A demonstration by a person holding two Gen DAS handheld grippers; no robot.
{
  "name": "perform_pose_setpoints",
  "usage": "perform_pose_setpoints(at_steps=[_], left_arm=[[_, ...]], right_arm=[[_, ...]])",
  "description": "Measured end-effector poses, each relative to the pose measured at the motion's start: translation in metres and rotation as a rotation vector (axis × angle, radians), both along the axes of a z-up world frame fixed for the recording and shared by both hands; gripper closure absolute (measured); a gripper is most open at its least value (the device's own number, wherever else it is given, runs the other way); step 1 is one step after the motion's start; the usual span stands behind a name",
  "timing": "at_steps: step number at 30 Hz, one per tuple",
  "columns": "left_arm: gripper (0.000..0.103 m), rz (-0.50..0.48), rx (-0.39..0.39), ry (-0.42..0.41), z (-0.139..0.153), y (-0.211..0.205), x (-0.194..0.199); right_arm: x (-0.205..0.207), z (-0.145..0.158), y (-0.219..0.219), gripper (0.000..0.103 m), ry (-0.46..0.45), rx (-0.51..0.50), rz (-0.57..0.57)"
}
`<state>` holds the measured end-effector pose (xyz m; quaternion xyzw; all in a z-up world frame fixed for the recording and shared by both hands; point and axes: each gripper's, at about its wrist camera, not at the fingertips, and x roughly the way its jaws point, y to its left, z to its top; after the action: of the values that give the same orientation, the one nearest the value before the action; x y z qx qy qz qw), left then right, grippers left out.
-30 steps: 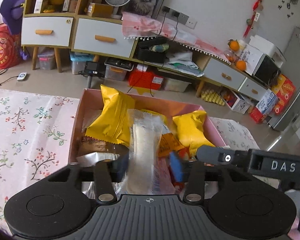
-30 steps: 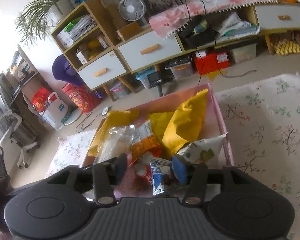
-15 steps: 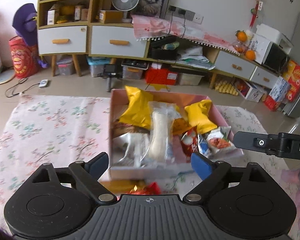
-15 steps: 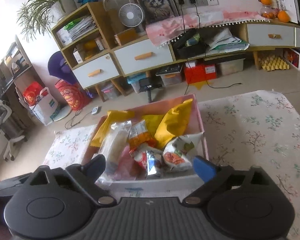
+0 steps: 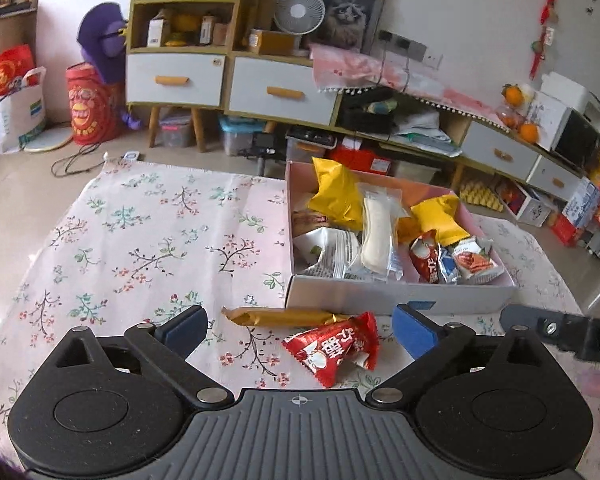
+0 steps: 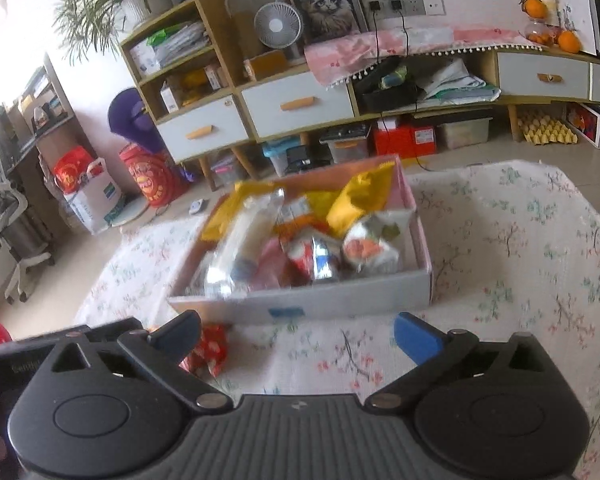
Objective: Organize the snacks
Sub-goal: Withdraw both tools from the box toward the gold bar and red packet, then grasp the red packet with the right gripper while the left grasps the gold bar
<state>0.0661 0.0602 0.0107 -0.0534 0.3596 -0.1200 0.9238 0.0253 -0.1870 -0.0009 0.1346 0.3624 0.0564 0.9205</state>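
Note:
A pink-lined white box (image 5: 400, 296) holds several snack packs, among them yellow bags (image 5: 336, 196) and a long clear pack of white bread (image 5: 376, 232). In front of the box a gold bar (image 5: 284, 317) and a red packet (image 5: 336, 350) lie on the cloth. My left gripper (image 5: 298, 326) hovers just short of these two, its jaws opening wide around them without touching. In the right wrist view the box (image 6: 340, 300) is blurred. My right gripper (image 6: 298, 334) is near its front wall, jaws opening with only cloth between them. The red packet (image 6: 210, 350) is by its left finger.
The floral tablecloth (image 5: 140, 240) stretches left of the box and right of it (image 6: 520, 240). The right gripper's body (image 5: 560, 330) juts in at the left view's right edge. Cabinets with drawers (image 5: 276, 88) and floor clutter stand beyond the table.
Both grippers drew back from the box and opened. The left let go of the clear bread pack, which now lies in the box. The gold bar and red packet came into view.

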Motion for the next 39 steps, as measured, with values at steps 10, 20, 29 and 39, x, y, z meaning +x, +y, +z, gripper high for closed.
perform_pose_setpoints(at_steps=[10, 20, 29, 39], left_arm=[[0.004, -0.072, 0.121, -0.016, -0.03, 0.008, 0.002], [0.004, -0.063, 0.031, -0.011, -0.03, 0.022, 0.021], [0.017, -0.062, -0.076, 0.035, -0.031, 0.036, 0.039], [0.052, -0.053, -0.147, 0.114, -0.044, 0.053, 0.061]], right_arm=[[-0.019, -0.02, 0.003, 0.013, -0.022, -0.113, 0.025], [-0.017, -0.033, 0.038, 0.013, -0.059, -0.18, 0.148], [0.001, -0.044, 0.075, 0.013, -0.036, -0.149, 0.193], [0.024, -0.048, 0.105, 0.025, 0.001, -0.107, 0.245]])
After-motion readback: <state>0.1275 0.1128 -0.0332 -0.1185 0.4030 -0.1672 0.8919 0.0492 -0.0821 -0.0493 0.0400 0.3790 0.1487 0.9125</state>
